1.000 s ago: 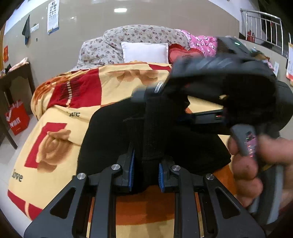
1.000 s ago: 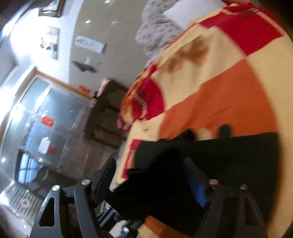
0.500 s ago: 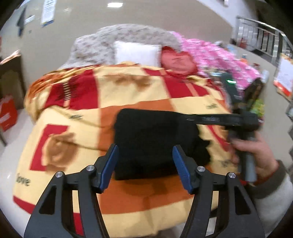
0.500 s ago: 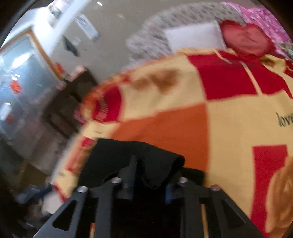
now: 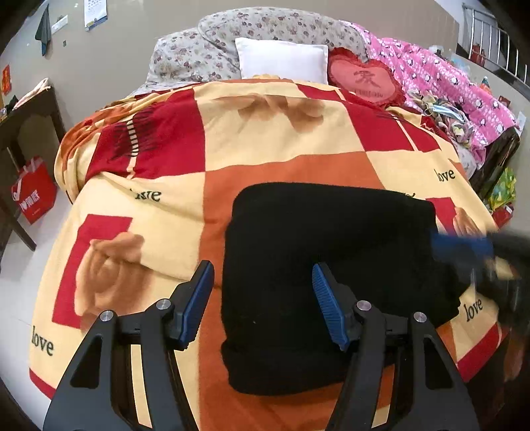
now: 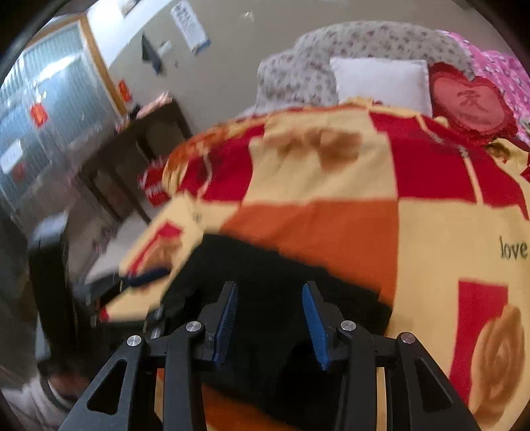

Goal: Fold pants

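The left tongs (image 5: 261,298) hang released, jaws spread wide with nothing between the blue pads, just above the near edge of the bed. The folded black pants (image 5: 331,265) lie flat below them on the checkered blanket (image 5: 298,149); the left pad sits over bare orange blanket beside the bundle's left edge, the right pad over the black cloth itself. In the right wrist view the right tongs (image 6: 270,318) are likewise parted and empty, poised over the pants (image 6: 265,265) near the bed's near edge.

The bundle's near end is partly hidden behind the tong frames. At the right edge of the left view the right tongs (image 5: 463,248) show only as a blue-and-black blur against the pants' right side; whether they touch the cloth cannot be told. Much of the right view is smeared by motion.

Farther off, at the head of the bed, a white pillow (image 5: 281,59) leans on a floral cushion (image 5: 265,30), with a red heart cushion (image 5: 364,79) beside it and a pink quilt (image 5: 447,83) along the right edge. Left of the bed stand a dark side table (image 5: 26,116) and a red bag (image 5: 31,195) on the floor.
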The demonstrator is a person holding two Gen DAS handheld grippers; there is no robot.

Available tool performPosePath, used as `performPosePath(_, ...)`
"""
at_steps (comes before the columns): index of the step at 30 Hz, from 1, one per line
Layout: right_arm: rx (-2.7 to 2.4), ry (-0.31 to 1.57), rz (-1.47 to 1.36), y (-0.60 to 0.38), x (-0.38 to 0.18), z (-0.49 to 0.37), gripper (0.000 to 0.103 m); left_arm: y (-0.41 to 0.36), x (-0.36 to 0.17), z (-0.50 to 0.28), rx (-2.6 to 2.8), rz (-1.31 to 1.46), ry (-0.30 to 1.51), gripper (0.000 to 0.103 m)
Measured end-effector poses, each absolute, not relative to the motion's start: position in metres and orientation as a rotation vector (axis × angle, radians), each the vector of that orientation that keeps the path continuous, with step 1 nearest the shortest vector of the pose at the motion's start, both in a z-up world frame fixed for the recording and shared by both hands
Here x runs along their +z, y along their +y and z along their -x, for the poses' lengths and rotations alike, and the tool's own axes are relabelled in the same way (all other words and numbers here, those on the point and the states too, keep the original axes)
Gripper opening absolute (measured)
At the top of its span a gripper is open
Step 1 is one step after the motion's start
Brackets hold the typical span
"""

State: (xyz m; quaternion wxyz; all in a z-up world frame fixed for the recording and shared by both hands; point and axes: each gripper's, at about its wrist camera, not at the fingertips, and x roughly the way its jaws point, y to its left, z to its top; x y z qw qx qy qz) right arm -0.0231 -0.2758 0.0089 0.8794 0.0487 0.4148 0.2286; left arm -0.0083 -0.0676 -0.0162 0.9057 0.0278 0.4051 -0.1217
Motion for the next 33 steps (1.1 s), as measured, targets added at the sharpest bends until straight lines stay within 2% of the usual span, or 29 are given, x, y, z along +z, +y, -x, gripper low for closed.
performPosePath(3,0.446,0.896,-0.032,-0.280,-0.021,0.060,0.039,-0.063,-0.022,0.010,-0.267,-0.039,0.845,0.069)
performPosePath(5,0.440,0.838,-0.034,-0.292,-0.029,0.073,0.040,-0.061,-0.021,0.011,-0.266,-0.027,0.851,0.069)
performPosePath(9,0.431,0.839,-0.171,-0.320,-0.017,0.061,0.040,-0.060,-0.012,0.018,-0.238,-0.039,0.831,0.068)
performPosePath(11,0.399,0.788,-0.242,-0.335,-0.010,0.052,0.046,-0.062,-0.012,0.020,-0.237,-0.044,0.826,0.068)
performPosePath(17,0.360,0.836,-0.309,-0.331,-0.031,0.010,0.046,-0.069,-0.020,0.022,-0.219,-0.048,0.827,0.069)
performPosePath(18,0.354,0.812,-0.322,-0.331,-0.031,0.009,0.043,-0.069,-0.020,0.022,-0.216,-0.043,0.828,0.069)
performPosePath(19,0.352,0.795,-0.317,-0.329,-0.029,0.007,0.031,-0.070,-0.021,0.021,-0.217,-0.039,0.829,0.068)
performPosePath(20,0.346,0.778,-0.298,-0.327,-0.025,0.005,0.010,-0.072,-0.021,0.019,-0.222,-0.037,0.831,0.068)
performPosePath(21,0.339,0.758,-0.264,-0.322,-0.019,0.003,0.004,-0.075,-0.020,0.017,-0.227,-0.040,0.831,0.068)
performPosePath(23,0.342,0.739,-0.212,-0.317,-0.010,0.000,0.004,-0.081,-0.019,0.012,-0.229,-0.051,0.825,0.069)
performPosePath(25,0.328,0.719,-0.165,-0.311,-0.002,-0.006,0.004,-0.087,-0.022,0.005,-0.222,-0.059,0.820,0.074)
performPosePath(28,0.280,0.756,-0.084,-0.302,-0.009,-0.018,0.004,-0.089,-0.026,0.001,-0.216,-0.036,0.819,0.076)
performPosePath(33,0.289,0.805,-0.156,-0.314,-0.025,-0.018,0.004,-0.089,-0.024,0.006,-0.216,-0.054,0.824,0.076)
